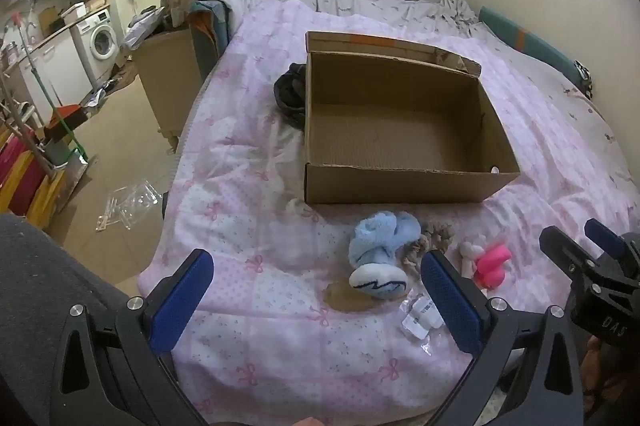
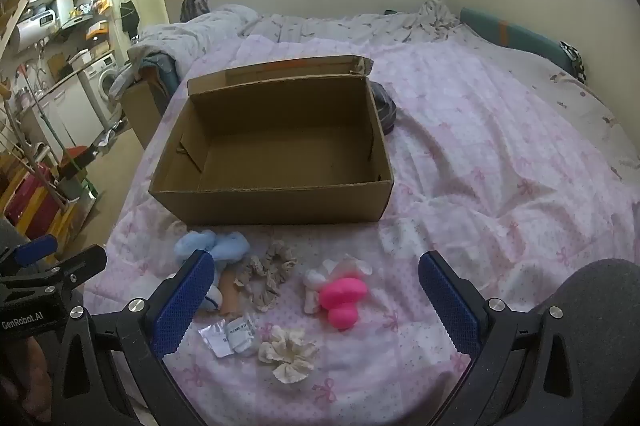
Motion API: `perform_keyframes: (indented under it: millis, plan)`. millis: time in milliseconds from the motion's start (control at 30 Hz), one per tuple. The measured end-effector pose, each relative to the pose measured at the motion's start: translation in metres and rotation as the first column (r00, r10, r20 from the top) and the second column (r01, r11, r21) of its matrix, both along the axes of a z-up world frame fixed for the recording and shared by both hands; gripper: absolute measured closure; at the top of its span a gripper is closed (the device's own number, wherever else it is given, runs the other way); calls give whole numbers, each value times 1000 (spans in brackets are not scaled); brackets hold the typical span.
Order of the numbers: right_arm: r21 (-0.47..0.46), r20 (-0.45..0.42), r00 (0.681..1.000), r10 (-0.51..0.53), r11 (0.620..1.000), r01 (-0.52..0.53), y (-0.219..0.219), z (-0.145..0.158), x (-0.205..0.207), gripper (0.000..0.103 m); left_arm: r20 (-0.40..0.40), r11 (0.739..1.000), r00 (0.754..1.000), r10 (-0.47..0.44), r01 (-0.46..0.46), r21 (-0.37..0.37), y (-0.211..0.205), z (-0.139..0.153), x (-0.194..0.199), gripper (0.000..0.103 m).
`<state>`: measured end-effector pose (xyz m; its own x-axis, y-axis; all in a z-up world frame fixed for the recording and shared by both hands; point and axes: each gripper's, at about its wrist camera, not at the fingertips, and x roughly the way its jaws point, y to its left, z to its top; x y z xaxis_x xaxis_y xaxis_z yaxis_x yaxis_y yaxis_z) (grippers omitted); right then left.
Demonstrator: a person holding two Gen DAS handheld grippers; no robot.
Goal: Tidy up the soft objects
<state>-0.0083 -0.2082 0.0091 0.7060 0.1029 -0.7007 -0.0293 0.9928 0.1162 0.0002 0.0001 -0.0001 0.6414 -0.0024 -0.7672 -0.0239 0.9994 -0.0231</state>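
Over the foot of the bed (image 2: 500, 153), your left tongs (image 1: 318, 288) and right tongs (image 2: 316, 290) both hang spread wide, gripping nothing. Just ahead of them, on the pink bow-print quilt, lie the soft things: a blue fuzzy sock (image 1: 378, 250), a beige scrunchie (image 2: 266, 276), a pink toy (image 2: 342, 300) touching a small white plush (image 2: 314, 286), a cream scrunchie (image 2: 288, 354) and a clear packet (image 2: 230, 336). Beyond them an open cardboard box (image 2: 276, 199) sits with nothing visible inside, a dark garment (image 1: 290, 93) bunched against its far side.
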Motion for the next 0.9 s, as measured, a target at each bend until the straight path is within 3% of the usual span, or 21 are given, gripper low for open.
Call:
perform_keyframes:
  millis: [900]
  plan:
    - [-9, 5, 1000, -1, 1000, 1, 1, 1, -1, 0, 25, 1000, 1000, 2, -2, 3, 3, 5, 1, 0]
